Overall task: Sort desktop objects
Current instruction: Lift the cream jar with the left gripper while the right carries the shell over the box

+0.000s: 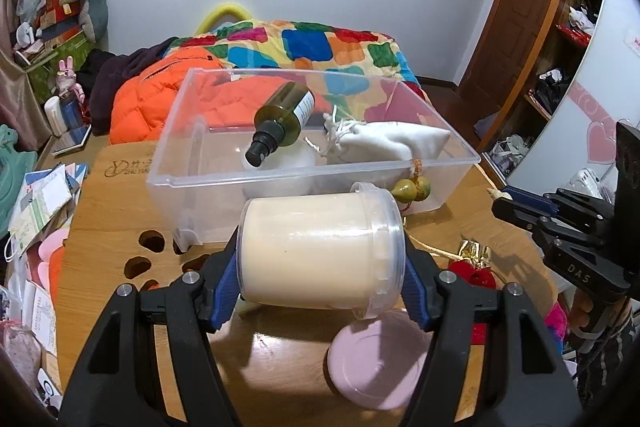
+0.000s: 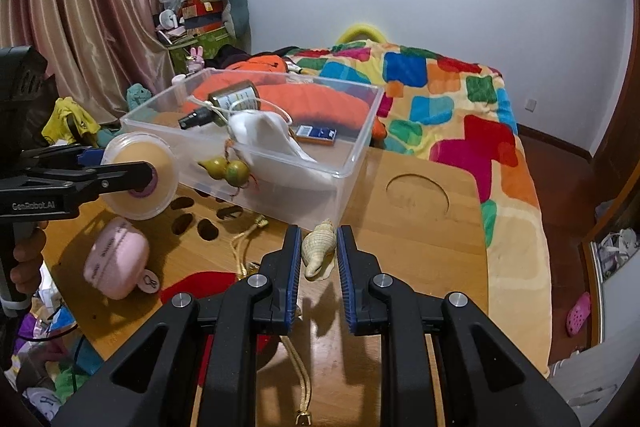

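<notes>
While both tools hang over the wooden table (image 2: 420, 247) with loads in them, we record the following hazards.

Left gripper (image 1: 320, 247): its jaws are spread wide and clamp a clear jar (image 1: 316, 251) of cream-coloured contents. The jar lies on its side in the air above the table's near-left part, just in front of the near wall of the clear bin (image 1: 176, 163). The pads bear on the base and on the lid end. We judge this the weaker hold: the plastic is smooth, the load looks heavy, and pressure on the lid could loosen it or let the jar swing between the pads. If it is released from too high, it would strike the dark bottle (image 1: 284, 119) or the white pouch (image 1: 384, 143) already in the bin.

Right gripper (image 2: 319, 231): its jaws are drawn close and pinch a pale seashell (image 2: 316, 247) above the middle of the table, just before the bin's near corner. A tapering, ribbed, hard shell can squirt out of flat pads, and extra squeeze may chip it.

Shared risks: both tools appear bound for the same bin, so a simultaneous approach could knock them together or shove the light bin toward the table's far edge. A gold cord (image 2: 296, 359) lies under the right gripper and could snag if it dips.
</notes>
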Action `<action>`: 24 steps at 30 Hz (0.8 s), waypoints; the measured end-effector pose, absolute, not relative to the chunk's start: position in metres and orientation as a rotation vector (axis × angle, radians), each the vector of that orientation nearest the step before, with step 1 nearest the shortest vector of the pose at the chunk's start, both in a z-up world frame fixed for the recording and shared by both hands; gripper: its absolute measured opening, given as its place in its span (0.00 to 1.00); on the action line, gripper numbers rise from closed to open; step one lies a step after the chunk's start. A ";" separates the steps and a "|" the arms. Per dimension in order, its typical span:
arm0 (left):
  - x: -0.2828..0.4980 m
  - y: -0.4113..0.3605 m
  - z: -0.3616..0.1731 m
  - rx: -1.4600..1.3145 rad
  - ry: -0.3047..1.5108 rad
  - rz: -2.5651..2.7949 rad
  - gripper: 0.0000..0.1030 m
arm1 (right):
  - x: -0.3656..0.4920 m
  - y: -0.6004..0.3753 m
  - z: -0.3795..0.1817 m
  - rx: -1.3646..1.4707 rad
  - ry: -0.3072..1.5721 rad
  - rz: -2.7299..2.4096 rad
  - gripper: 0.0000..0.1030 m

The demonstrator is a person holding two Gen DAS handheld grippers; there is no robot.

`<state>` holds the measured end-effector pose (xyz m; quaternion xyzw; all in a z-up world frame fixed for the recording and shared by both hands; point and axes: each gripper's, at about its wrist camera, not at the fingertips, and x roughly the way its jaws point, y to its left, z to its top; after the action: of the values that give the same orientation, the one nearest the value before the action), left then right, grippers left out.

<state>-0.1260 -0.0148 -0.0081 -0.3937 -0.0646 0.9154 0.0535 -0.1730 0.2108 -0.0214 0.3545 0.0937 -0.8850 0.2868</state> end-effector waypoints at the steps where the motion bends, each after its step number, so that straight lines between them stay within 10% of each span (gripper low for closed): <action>1: -0.126 -0.014 -0.007 -1.193 -0.193 2.785 0.65 | -0.172 0.211 -0.019 0.941 0.250 -2.364 0.16; 24: -0.152 -0.032 0.034 -1.095 -0.182 2.806 0.65 | -0.187 0.189 0.025 0.817 0.226 -2.368 0.16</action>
<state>-0.1519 -0.0324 0.0337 -0.3622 -0.0602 0.9281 0.0618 -0.1875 0.1894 0.0254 0.3091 0.0856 -0.8956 0.3082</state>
